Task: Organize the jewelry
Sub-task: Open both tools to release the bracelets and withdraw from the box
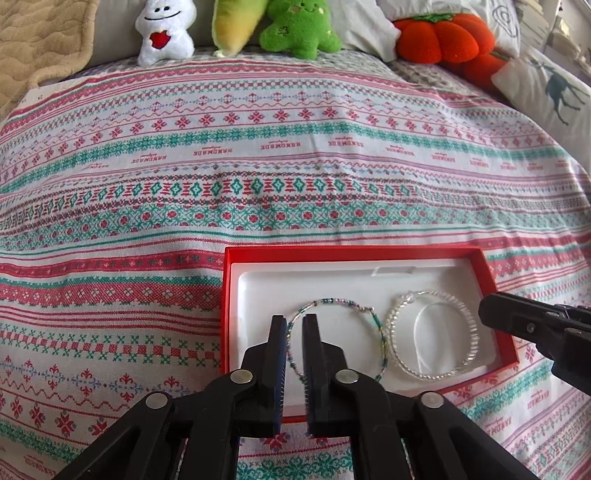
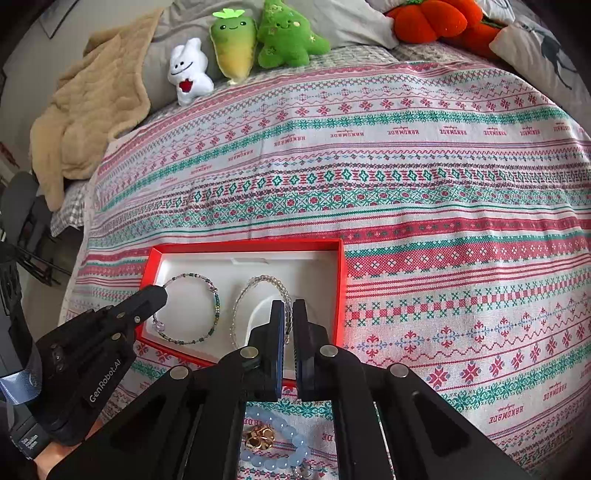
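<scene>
We work over a bed covered by a patterned cloth point(image 1: 258, 177). A red box point(image 1: 354, 252) with a white tray insert point(image 1: 332, 280) sits on the cloth at the near side.

Left: the left gripper point(image 1: 294, 325) points down into the left half of the box. Its jaws stand a narrow gap apart, with the left arc of the beaded bracelet point(image 1: 369, 314) running between them. The pads do not appear to press on it. That bracelet lies flat in the tray.

Centre: the clear bracelet point(image 1: 465, 325) lies just beside the beaded one, in the right half of the tray.

Right: the right gripper point(image 2: 288, 314) reaches down over the right arc of the clear bracelet, jaws nearly together on it.

Near edge: a pale blue bead bracelet point(image 2: 291, 443) and a gold piece point(image 2: 260, 437) lie on the cloth outside the box.

Far edge: plush toys point(image 1: 166, 33) line the bed.
</scene>
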Demonstrator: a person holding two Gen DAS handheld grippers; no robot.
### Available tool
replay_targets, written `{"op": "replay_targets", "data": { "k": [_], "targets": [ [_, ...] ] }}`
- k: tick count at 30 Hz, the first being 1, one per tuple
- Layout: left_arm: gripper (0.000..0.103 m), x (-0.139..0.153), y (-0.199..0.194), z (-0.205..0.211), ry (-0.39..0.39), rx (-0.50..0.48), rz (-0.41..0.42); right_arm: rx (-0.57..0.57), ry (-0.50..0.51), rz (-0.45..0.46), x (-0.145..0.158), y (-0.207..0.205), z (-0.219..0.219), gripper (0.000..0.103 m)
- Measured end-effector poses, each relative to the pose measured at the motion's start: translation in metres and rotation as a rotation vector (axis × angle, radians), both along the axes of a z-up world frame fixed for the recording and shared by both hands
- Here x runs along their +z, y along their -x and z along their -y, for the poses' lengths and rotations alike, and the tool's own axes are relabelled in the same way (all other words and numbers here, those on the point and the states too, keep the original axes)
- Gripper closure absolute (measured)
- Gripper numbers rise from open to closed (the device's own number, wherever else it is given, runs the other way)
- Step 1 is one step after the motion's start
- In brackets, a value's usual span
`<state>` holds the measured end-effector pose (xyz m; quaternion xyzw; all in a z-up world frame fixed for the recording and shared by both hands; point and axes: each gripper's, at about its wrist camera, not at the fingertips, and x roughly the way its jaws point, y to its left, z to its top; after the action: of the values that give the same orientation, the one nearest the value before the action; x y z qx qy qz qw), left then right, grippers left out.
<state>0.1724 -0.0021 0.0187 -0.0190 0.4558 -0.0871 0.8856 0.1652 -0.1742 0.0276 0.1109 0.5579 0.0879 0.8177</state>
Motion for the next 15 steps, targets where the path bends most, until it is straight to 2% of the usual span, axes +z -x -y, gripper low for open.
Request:
{"op": "replay_targets", "data": {
  "k": [1,2,5,6,9,11,15],
  "targets": [
    [0.080,0.003,0.002,0.001,0.001,-0.004,0.001,0.004,-0.002,0.002,0.003,0.001,0.000,0.096],
    [0.070,0.005,0.005,0.001,0.000,-0.006,0.004,0.008,-0.002,0.004,0.006,0.003,0.001,0.091],
    [0.056,0.014,0.015,0.002,-0.005,-0.009,0.012,0.015,0.003,0.011,0.014,0.010,0.003,0.063],
    [0.054,0.016,0.019,0.002,-0.009,-0.007,0.013,0.014,0.004,0.016,0.017,0.012,0.004,0.058],
    [0.040,0.021,0.028,0.004,-0.019,-0.002,0.013,0.012,0.003,0.014,0.022,0.018,0.007,0.058],
    [0.027,0.022,0.034,0.003,-0.013,0.009,-0.004,0.010,0.003,0.012,0.025,0.023,0.009,0.056],
    [0.019,0.018,0.045,0.000,0.051,0.026,-0.062,0.018,0.016,0.010,0.030,0.035,0.011,0.047]
  ]
}}
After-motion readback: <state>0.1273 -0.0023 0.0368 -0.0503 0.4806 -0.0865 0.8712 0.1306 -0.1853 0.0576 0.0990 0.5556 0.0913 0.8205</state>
